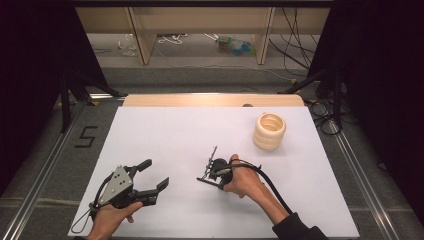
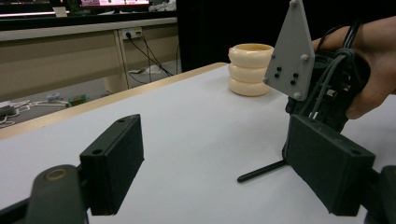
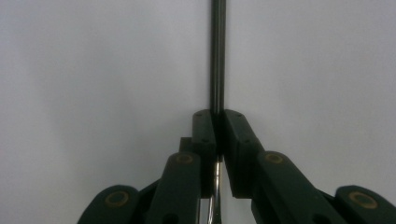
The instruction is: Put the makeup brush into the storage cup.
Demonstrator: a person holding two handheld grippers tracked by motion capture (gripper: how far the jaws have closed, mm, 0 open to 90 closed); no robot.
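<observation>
A thin dark rod (image 3: pixel 217 51) is pinched between the two jaws of the right claw (image 3: pixel 217 122). In the right gripper view the rod runs straight up and away from the jaws, over the white table (image 3: pixel 93 70), and a shiny bit of it shows below the jaws too. In the high view the rod (image 1: pixel 213 154) sits near the middle of the table, a little to the right, and its long side points away from the person and a bit to the left. In the left gripper view a dark thin bar (image 2: pixel 261 171) lies low by the table top, under the right claw.

The right hand (image 1: pixel 243 180) holds the right claw (image 1: pixel 212 167) with its jaws pressed tight on the rod. A black cable (image 1: pixel 272 187) trails back along the arm.

The left claw (image 1: pixel 156 175) is at the near left of the table, held by the left hand (image 1: pixel 112 217). Its jaws are spread wide apart with nothing between them.

A cream ring stack (image 1: pixel 269 131) stands upright at the far right of the table, well apart from both claws.
</observation>
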